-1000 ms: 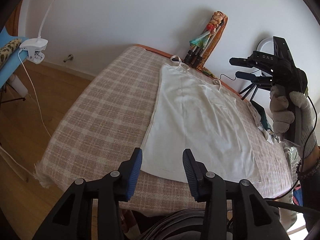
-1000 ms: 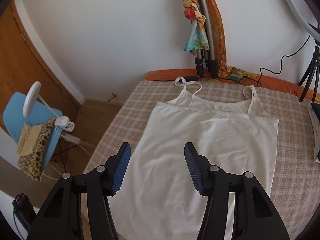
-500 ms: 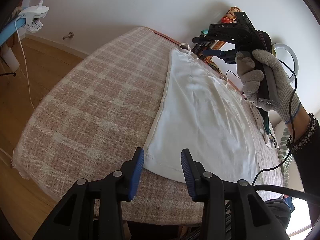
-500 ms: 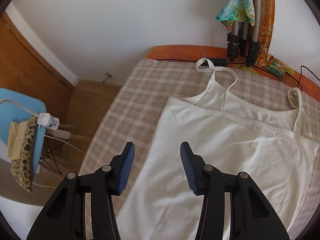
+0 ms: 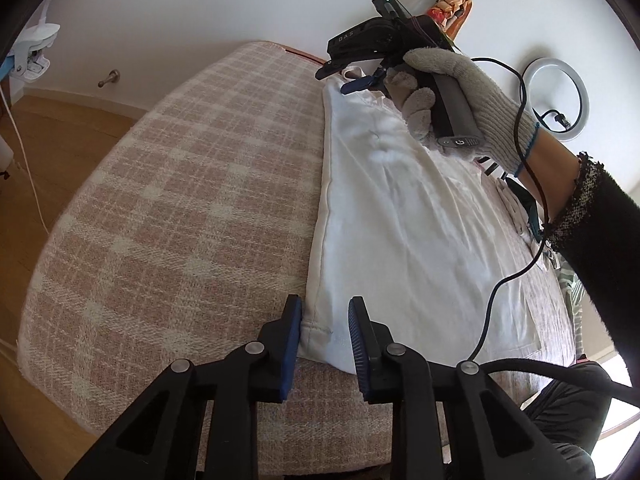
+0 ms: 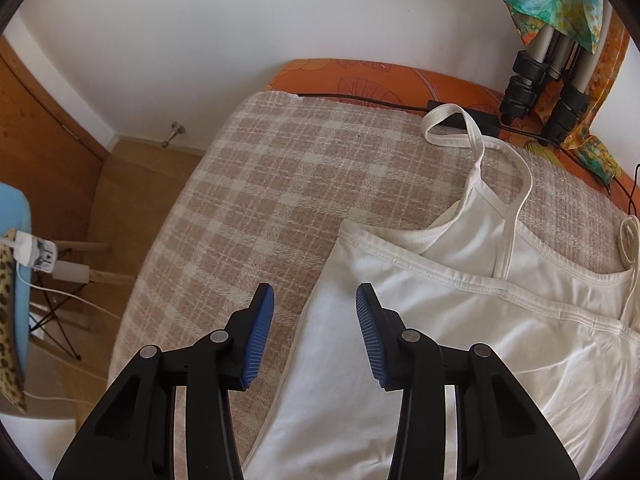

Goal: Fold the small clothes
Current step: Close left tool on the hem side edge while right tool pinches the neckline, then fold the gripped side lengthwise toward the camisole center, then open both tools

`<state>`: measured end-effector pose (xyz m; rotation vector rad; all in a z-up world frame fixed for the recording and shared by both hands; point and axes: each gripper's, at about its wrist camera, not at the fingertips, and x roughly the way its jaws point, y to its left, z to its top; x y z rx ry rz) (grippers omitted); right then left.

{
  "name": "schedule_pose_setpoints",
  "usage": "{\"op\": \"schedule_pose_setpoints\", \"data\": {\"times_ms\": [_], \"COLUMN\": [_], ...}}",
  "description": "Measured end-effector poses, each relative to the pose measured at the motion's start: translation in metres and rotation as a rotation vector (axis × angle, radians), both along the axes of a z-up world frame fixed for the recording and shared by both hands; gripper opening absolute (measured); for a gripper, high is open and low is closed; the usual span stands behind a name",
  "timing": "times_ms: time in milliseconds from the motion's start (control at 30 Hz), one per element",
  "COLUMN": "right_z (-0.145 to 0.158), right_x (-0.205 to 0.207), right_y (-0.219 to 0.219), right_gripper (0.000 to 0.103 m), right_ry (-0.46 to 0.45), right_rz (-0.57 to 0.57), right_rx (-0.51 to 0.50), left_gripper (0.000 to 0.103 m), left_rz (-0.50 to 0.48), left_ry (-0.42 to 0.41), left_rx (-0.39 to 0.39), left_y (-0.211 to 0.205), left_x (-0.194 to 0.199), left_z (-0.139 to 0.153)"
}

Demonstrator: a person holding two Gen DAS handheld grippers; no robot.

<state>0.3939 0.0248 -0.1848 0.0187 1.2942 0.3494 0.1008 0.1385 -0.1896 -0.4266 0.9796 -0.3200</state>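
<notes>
A white strappy camisole (image 5: 404,216) lies flat on the pink checked bed cover (image 5: 192,208). My left gripper (image 5: 322,334) is open, its jaws either side of the camisole's near left hem corner, low over it. My right gripper (image 6: 314,318) is open above the camisole's (image 6: 460,320) upper left side edge, just below the armpit corner and the shoulder strap (image 6: 460,128). In the left wrist view the right gripper (image 5: 352,76) shows at the far end, held by a gloved hand (image 5: 452,92).
A tripod with a colourful scarf (image 6: 560,52) stands at the bed's far side on an orange sheet (image 6: 380,76). A ring light (image 5: 556,100) is at the right. A blue chair with leopard cloth (image 6: 8,280) stands on the wooden floor at the left.
Both grippers have moved down and closer to the camisole: the left to its hem corner, the right forward to the upper left edge near the strap. Both stay open.
</notes>
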Motion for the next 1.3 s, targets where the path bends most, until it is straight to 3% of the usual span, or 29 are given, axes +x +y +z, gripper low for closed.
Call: {"op": "schedule_pose_setpoints", "data": {"times_ms": [100,200,333,467,800,1033,1300], "right_z": [-0.006,-0.012,-0.013,-0.012,0.020,0.034,0.017], "right_x": [0.009,0.015,0.018,0.023,0.012,0.009,-0.003], "right_y": [0.005,0.012,0.016,0.008,-0.038,-0.086,-0.119], "right_gripper": [0.040,0.032,0.013,0.004,0.002,0.002,0.002], "right_ry": [0.004,0.009,-0.009,0.002,-0.060,-0.081,-0.059], "right_rz": [-0.003,0.011,0.032,0.027,0.023,-0.048,-0.093], "right_rx": [-0.052,-0.105,-0.169,-0.125,-0.026,0.019,0.011], "left_gripper": [0.012,0.007,0.006,0.006,0.005,0.005,0.005], "left_rz": [-0.068,-0.163,-0.259,-0.354,-0.571,-0.667,-0.707], "left_ry": [0.015,0.032,0.040,-0.010,-0.071,-0.073,-0.050], "left_rx": [-0.019,0.008,0.074,0.137,0.289,0.286,0.294], "left_y": [-0.002,-0.007,-0.018,-0.040,-0.092,-0.122,-0.152], "left_x": [0.008,0.020,0.031,0.028,0.034,0.030,0.032], "left_z": [0.001,0.007,0.022,0.038,0.067,0.070,0.054]}}
